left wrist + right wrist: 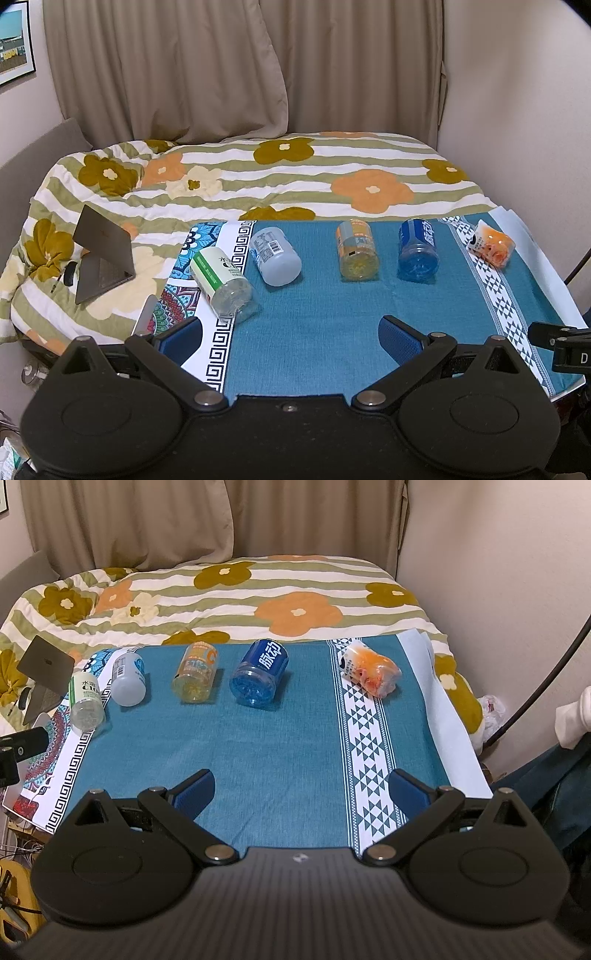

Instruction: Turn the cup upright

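While both grippers [290, 338] [301, 792] gape, cups [258, 677] apparently lie sideways.

Pretty clearly someone's bedroom at home: a bed with a flower-print striped duvet [258, 173] fills the far side, and beige curtains [207, 66] hang behind it. There's a framed picture [14, 40] on the left wall, and a half-open laptop [101, 254] sits right on the bedding at the left.
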Demonstrator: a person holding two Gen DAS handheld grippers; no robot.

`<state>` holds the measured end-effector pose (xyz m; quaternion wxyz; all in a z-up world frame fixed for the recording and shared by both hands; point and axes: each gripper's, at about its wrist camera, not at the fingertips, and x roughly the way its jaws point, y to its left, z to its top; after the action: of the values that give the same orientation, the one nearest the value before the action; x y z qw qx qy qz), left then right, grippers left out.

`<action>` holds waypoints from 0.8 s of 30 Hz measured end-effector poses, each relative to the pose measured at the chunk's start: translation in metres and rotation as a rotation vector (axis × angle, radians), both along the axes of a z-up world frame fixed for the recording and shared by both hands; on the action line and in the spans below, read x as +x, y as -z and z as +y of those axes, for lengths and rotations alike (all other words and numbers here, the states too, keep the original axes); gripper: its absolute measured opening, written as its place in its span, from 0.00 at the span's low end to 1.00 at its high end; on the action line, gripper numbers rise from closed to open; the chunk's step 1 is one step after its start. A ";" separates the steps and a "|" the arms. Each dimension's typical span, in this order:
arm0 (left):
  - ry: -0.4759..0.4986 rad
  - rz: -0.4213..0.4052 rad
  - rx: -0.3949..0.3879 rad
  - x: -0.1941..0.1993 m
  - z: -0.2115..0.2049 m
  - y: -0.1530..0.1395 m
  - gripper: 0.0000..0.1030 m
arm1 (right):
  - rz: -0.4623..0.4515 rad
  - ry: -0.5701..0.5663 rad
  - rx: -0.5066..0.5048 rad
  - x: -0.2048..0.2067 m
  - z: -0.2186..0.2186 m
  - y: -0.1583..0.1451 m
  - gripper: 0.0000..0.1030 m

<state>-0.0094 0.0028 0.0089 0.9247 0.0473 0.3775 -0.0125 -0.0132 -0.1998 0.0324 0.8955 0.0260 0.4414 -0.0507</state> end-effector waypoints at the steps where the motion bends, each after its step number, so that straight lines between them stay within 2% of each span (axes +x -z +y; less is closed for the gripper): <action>1: 0.000 -0.002 0.001 -0.001 0.000 -0.001 1.00 | 0.000 0.000 0.001 -0.001 0.000 0.000 1.00; 13: -0.043 -0.009 0.005 -0.006 -0.007 -0.007 1.00 | -0.016 -0.017 0.022 -0.004 -0.008 -0.007 1.00; 18: -0.119 0.002 -0.014 0.004 -0.001 -0.017 1.00 | -0.003 -0.068 0.054 0.006 -0.017 -0.012 1.00; 24: -0.227 0.033 -0.066 0.027 0.014 -0.018 1.00 | 0.022 -0.159 0.032 0.031 -0.021 -0.006 1.00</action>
<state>0.0179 0.0173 0.0270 0.9149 -0.0264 0.3951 0.0789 0.0181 -0.2205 0.0386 0.8913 0.0045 0.4526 0.0272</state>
